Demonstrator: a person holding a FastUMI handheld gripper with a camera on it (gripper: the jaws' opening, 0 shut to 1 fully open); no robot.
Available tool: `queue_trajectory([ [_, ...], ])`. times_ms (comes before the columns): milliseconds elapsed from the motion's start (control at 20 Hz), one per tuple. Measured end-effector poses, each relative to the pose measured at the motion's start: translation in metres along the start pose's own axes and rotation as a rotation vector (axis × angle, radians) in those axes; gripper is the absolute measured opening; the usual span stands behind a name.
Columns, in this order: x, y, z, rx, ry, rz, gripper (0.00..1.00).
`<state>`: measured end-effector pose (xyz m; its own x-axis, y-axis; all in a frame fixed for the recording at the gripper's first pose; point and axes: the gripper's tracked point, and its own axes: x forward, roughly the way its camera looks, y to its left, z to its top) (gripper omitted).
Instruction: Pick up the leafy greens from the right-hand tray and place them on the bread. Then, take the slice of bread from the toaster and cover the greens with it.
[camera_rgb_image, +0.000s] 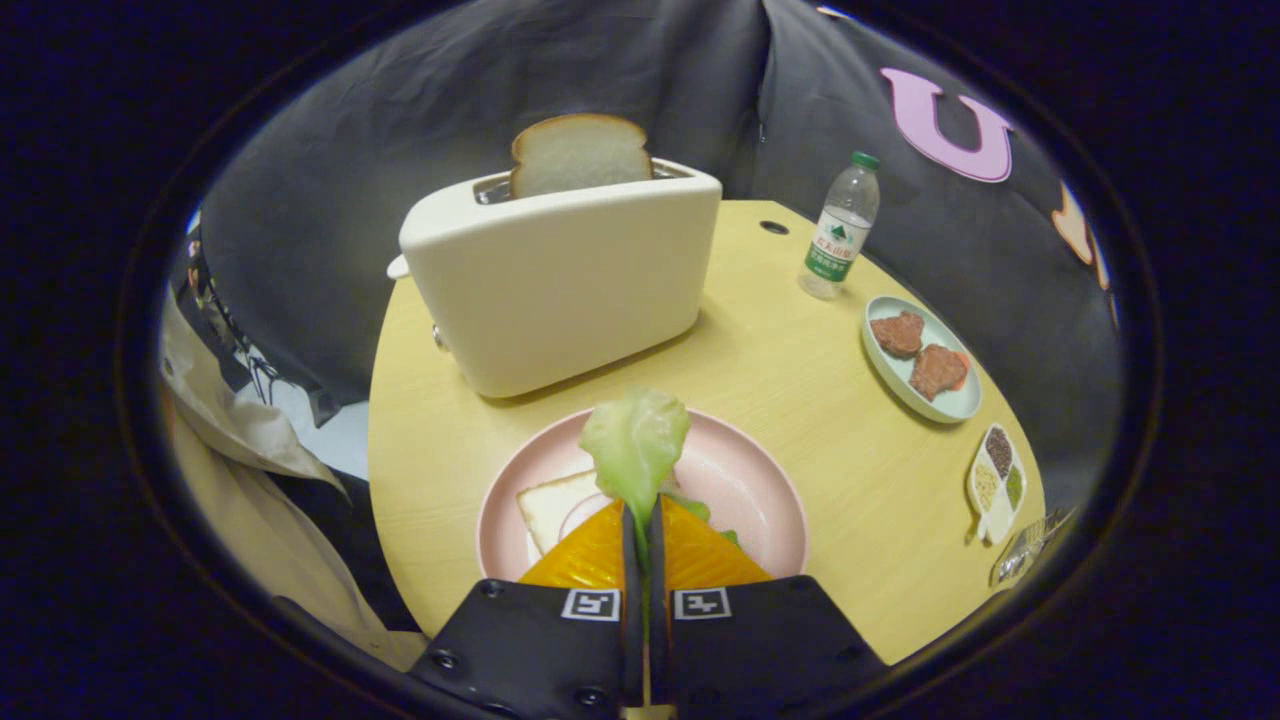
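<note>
We see the gripper (640, 525) with its two orange fingers (585, 555) drawn close together, pinching the stalk end of a leafy green (635, 445) between them; the pale leaf stands up out of the fingertips and fans just ahead of them. Below the fingers sits a pink plate (760, 490) on the yellow table (800, 370), and on that plate lies a slice of bread (550, 505), partly hidden by the left finger; a bit of darker green (700, 510) shows beside the right finger, over the plate, though we cannot tell whether it rests on the bread or belongs to the held leaf. Beyond the plate stands a cream toaster (565, 285), with a second bread slice (578, 155) upright in its slot, its rounded top poking out. To the right of the toaster, near the table's far edge, a clear plastic bottle (842, 230) with a green cap stands upright. Nearer, along the right side of the table, a pale oval tray (950, 405) holds two brown meat pieces (920, 352), and just beside it a small divided dish (997, 485) carries grains or seasonings in separate compartments. A crinkled shiny thing lies at the table's edge past that dish, too blurred for us to name. On the left, off the table, a beige sleeve (240, 440) of a person shows.
</note>
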<state>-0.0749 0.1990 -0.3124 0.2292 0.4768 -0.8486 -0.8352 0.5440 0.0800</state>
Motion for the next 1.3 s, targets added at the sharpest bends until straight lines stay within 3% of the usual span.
queue_trajectory([
  [100,0.009,0.012,-0.008,0.004,0.03,0.027,0.06],
  [500,0.014,0.019,-0.006,0.0,0.046,0.007,1.0],
  [750,-0.008,0.011,0.02,0.036,0.011,-0.041,1.0],
  [1050,-0.039,-0.005,0.096,0.086,-0.078,-0.119,1.0],
  [1300,-0.048,-0.001,0.155,0.1,-0.113,-0.124,1.0],
])
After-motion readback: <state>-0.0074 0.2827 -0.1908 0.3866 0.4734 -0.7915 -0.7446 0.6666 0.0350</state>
